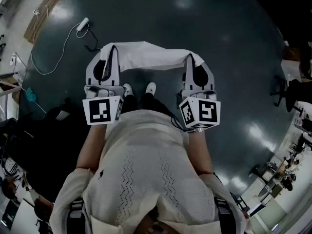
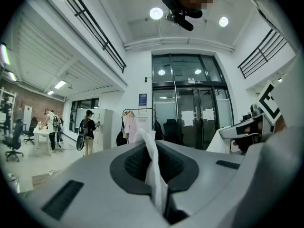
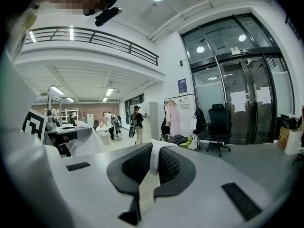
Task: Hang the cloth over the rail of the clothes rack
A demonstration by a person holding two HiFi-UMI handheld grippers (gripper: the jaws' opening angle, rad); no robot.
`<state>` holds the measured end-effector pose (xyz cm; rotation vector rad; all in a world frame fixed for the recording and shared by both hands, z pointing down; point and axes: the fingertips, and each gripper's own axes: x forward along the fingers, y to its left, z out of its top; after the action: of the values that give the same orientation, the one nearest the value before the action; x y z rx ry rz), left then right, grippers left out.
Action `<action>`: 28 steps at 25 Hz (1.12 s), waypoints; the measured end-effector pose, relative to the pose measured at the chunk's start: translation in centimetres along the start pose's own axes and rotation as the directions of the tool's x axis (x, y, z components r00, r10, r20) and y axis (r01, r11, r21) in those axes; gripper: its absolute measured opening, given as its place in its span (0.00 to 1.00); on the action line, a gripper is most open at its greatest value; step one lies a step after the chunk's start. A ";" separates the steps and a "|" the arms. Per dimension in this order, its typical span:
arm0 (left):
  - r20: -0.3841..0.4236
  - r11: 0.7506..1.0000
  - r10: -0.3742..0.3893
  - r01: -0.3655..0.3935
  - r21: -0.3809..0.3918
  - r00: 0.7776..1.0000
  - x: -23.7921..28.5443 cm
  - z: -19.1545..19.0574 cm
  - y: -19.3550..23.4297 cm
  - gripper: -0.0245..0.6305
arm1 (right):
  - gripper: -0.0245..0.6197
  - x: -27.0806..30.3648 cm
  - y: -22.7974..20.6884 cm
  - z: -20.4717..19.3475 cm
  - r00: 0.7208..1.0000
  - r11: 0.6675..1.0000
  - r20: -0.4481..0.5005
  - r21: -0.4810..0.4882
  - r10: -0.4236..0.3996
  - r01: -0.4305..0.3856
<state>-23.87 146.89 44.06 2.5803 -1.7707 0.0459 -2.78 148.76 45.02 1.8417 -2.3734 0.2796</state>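
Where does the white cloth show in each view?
Head view: the cloth stretches across the upper centre, between left gripper and right gripper.
Left gripper view: bottom centre, pinched in the jaws.
Right gripper view: bottom centre, pinched likewise.
Shared landmark: the clothes rack, in both gripper views only.

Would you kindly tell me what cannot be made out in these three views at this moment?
- Head view: how far the cloth hangs down. It is seen from above, so its own top edge hides the rest.
- Left gripper view: the clothes rack is far off and small. Whether its rail has free space cannot be told.
- Right gripper view: the right gripper body hides most of the cloth beyond its pads.
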 end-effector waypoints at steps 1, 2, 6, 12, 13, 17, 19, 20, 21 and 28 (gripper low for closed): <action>-0.002 1.000 0.000 0.000 0.000 1.000 0.1 0.1 -0.1 0.06 | 0.08 0.0 -0.2 0.2 1.000 1.000 0.001 0.000 -0.001 0.001; -0.004 1.000 -0.001 0.001 0.000 1.000 0.3 0.2 -0.3 0.06 | 0.08 0.0 -0.4 0.3 1.000 1.000 0.002 0.000 -0.002 0.002; 0.000 1.000 -0.016 0.016 0.016 1.000 1.1 0.6 -1.5 0.07 | 0.08 -0.1 -1.7 0.7 1.000 1.000 0.010 0.005 -0.010 0.010; 0.014 0.999 -0.006 0.006 0.032 1.000 3.1 1.6 -3.4 0.06 | 0.08 0.3 -4.5 1.2 0.999 1.000 0.032 0.022 -0.006 0.006; 0.019 0.999 -0.002 0.001 0.035 1.000 3.6 1.8 -3.7 0.06 | 0.08 0.4 -5.1 1.4 0.999 1.000 0.038 0.023 -0.002 0.002; 0.047 0.998 0.031 -0.033 0.046 0.998 4.9 2.7 -4.4 0.06 | 0.08 1.2 -7.7 2.3 0.998 1.000 0.061 0.016 0.017 -0.018; 0.064 0.997 0.059 -0.061 0.038 0.996 5.4 3.1 -4.2 0.06 | 0.08 1.7 -8.6 2.7 0.997 1.000 0.069 0.009 0.026 -0.027; 0.063 0.997 0.067 -0.070 0.046 0.996 5.6 3.0 -4.0 0.06 | 0.08 2.1 -8.9 2.9 0.997 1.000 0.072 0.006 0.029 -0.029; 0.056 0.996 0.072 -0.075 0.055 0.996 5.8 2.6 -3.7 0.06 | 0.08 2.5 -9.1 2.9 0.997 1.000 0.074 0.005 0.030 -0.030; 0.016 0.997 0.061 -0.062 0.050 0.998 10.8 0.5 -1.7 0.06 | 0.08 7.1 -11.0 2.0 0.999 1.000 0.036 0.018 0.000 -0.001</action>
<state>-18.40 137.41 43.93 2.5660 -1.8777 0.0743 6.15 138.98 45.28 1.8693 -2.4032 0.2702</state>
